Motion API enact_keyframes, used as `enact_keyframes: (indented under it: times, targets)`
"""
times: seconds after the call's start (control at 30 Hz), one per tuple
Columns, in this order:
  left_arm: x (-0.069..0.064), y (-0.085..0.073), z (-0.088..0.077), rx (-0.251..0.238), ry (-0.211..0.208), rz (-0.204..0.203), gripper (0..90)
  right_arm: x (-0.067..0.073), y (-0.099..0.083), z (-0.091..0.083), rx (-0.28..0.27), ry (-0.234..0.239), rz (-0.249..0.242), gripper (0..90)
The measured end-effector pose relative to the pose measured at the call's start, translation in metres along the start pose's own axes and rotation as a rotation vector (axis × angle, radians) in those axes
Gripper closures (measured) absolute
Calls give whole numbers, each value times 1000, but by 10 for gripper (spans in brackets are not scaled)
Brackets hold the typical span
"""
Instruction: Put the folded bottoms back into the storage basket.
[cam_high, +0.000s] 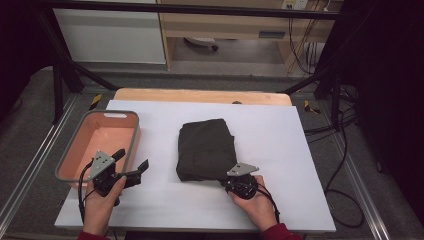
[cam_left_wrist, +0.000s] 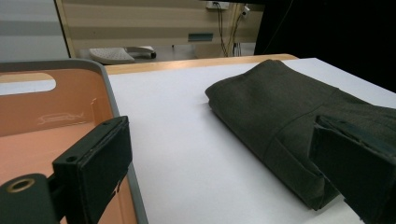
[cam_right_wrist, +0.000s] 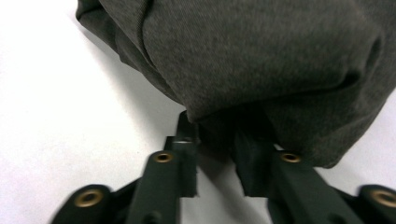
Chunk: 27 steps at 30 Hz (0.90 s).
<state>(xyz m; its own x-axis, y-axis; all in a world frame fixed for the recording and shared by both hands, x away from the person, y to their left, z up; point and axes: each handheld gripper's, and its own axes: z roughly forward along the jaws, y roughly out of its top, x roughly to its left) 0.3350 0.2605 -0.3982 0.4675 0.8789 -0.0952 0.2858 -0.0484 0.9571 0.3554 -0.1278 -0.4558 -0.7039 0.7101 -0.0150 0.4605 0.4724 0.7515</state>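
The near edge of the folded dark cloth (cam_right_wrist: 261, 60) is clamped by the right gripper (cam_right_wrist: 217, 154) on a white table sheet (cam_high: 280, 150). The left gripper (cam_high: 132, 167) is held apart, just beside the pink bin (cam_high: 75, 150). Grey floor is seen beyond.

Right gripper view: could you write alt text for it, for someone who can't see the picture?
Two black jaws of the right gripper pinch the near edge of a folded dark grey cloth, whose fabric bunches between them. The cloth lies on a white table surface, which spreads to the left.
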Motion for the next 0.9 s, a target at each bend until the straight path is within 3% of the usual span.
enact_keyframes:
  times: [0.17, 0.9]
  targets:
    - [0, 0, 0, 1, 0, -1, 66, -1, 0, -4, -21, 12, -9, 815]
    - [2, 0, -3, -4, 16, 1, 67, 17, -17, -38, -15, 98, -18, 819]
